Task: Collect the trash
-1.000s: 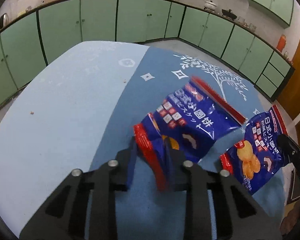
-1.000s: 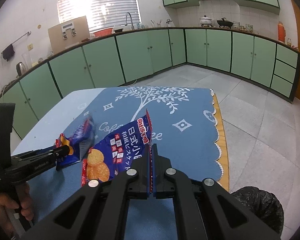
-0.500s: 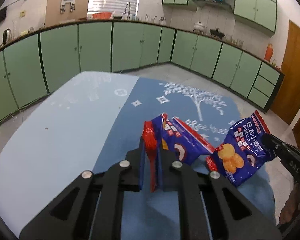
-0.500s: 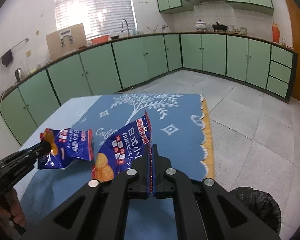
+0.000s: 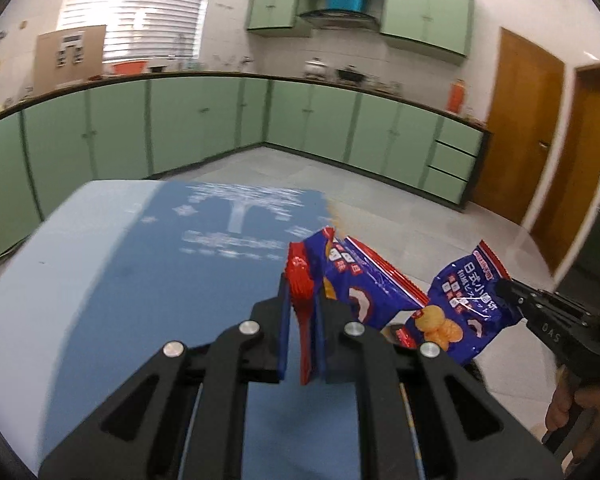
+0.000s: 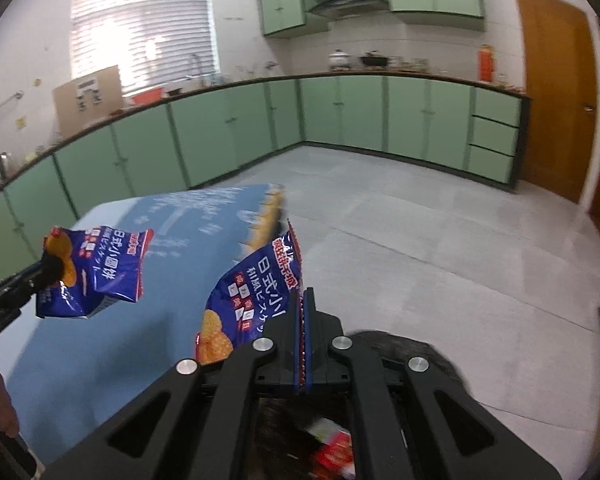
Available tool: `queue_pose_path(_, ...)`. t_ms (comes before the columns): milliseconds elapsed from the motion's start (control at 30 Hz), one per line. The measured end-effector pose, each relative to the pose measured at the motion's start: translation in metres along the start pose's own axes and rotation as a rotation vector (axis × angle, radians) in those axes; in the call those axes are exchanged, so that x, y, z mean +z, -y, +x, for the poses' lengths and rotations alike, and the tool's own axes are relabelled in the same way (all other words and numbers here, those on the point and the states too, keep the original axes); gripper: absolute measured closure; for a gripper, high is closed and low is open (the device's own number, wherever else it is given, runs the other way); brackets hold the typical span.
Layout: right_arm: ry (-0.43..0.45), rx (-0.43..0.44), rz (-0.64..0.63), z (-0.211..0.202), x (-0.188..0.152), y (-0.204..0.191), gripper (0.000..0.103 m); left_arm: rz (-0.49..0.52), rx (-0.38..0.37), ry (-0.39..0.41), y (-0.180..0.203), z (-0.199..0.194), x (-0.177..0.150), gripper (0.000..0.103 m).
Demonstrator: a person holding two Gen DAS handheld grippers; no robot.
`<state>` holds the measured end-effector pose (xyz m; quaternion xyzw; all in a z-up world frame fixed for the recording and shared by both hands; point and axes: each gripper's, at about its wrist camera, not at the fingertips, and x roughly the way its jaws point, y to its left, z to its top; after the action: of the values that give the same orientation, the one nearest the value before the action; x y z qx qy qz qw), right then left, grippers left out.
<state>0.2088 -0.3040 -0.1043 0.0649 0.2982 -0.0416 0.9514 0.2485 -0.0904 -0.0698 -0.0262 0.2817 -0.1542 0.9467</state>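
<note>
1. We have both wrappers off the bench (image 5: 112, 280) and in the air, so the picking-up looks done; nothing else loose shows on the blue cloth in either view.
2. What is left, as we judge it, is the drop: the black trash bag (image 6: 416, 352) sits on the floor at the bench's right edge, right under our right tongs (image 6: 303, 344), with red and green scraps already visible inside it. Neither wrapper is in the bag yet.
3. Our left tongs (image 5: 302, 344) have just been closing, and they pinch the red sealed end of the first snack wrapper (image 5: 360, 284). The bag's blue body sticks out beyond the tips, to the far right of them, over the bench's right edge.
4. Our right tongs are pressed together on the edge of the second snack wrapper (image 6: 252, 300), which stands up to the left of the tips, above the bag's mouth and the bench corner.
5. In the right wrist view the first wrapper hangs well to the left, still over the bench, so it has farther to travel to the bag than the second.
</note>
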Motion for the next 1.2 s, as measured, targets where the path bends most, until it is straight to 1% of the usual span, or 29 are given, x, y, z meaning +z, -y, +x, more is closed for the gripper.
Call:
queue_pose_path(67,-0.01,-0.042,0.021,-0.013,-0.01,0.024,0.101,0.012,-0.047,-0.025,0.031,0.006,-0.009,0.094)
queue_pose_path(167,-0.037,-0.095,0.047,-0.025,-0.025,0.054,0.101,0.044,-0.071,-0.055,0.068,0.018,-0.024,0.093)
queue_pose_path(267,-0.076,-0.146,0.059,-0.03,-0.044,0.08,0.101,0.082,-0.09,-0.115,0.105,0.037,-0.042,0.093)
queue_pose_path(367,-0.112,-0.151,0.093,-0.024,-0.057,0.101,0.101,0.117,-0.09,-0.176,0.126,0.056,-0.058,0.092)
queue_pose_path(400,-0.12,-0.15,0.098,-0.021,-0.06,0.106,0.101,0.121,-0.093,-0.199,0.13,0.063,-0.063,0.091)
queue_pose_path(467,-0.134,-0.149,0.103,-0.015,-0.066,0.114,0.1,0.13,-0.096,-0.229,0.136,0.073,-0.069,0.088)
queue_pose_path(500,-0.141,-0.147,0.104,-0.011,-0.068,0.116,0.098,0.132,-0.102,-0.239,0.138,0.076,-0.07,0.085)
queue_pose_path(567,-0.156,-0.141,0.111,-0.004,-0.072,0.123,0.095,0.133,-0.107,-0.243,0.14,0.079,-0.068,0.082)
queue_pose_path(600,-0.158,-0.131,0.116,-0.002,-0.073,0.125,0.089,0.134,-0.105,-0.239,0.139,0.08,-0.067,0.077)
queue_pose_path(633,-0.159,-0.126,0.124,0.0,-0.073,0.125,0.085,0.137,-0.104,-0.231,0.139,0.079,-0.065,0.074)
queue_pose_path(667,-0.157,-0.123,0.13,0.0,-0.074,0.125,0.083,0.139,-0.105,-0.226,0.14,0.079,-0.064,0.073)
queue_pose_path(733,-0.156,-0.11,0.146,0.002,-0.074,0.127,0.076,0.142,-0.103,-0.219,0.141,0.08,-0.062,0.072)
queue_pose_path(767,-0.156,-0.105,0.152,0.002,-0.075,0.128,0.075,0.14,-0.103,-0.218,0.141,0.08,-0.061,0.072)
queue_pose_path(833,-0.148,-0.099,0.156,-0.002,-0.074,0.129,0.072,0.128,-0.11,-0.211,0.14,0.078,-0.059,0.07)
queue_pose_path(867,-0.144,-0.102,0.154,-0.003,-0.073,0.128,0.072,0.12,-0.114,-0.208,0.139,0.077,-0.058,0.066)
queue_pose_path(900,-0.141,-0.104,0.153,-0.005,-0.072,0.128,0.07,0.115,-0.116,-0.206,0.137,0.076,-0.057,0.065)
queue_pose_path(1000,-0.125,-0.109,0.153,-0.012,-0.068,0.127,0.068,0.102,-0.119,-0.196,0.134,0.072,-0.053,0.065)
queue_pose_path(1033,-0.119,-0.111,0.153,-0.014,-0.066,0.127,0.064,0.099,-0.12,-0.192,0.133,0.069,-0.052,0.065)
queue_pose_path(1067,-0.111,-0.115,0.152,-0.017,-0.064,0.126,0.062,0.094,-0.12,-0.187,0.131,0.065,-0.051,0.065)
queue_pose_path(1200,-0.076,-0.125,0.143,-0.033,-0.058,0.122,0.048,0.087,-0.114,-0.149,0.127,0.047,-0.046,0.058)
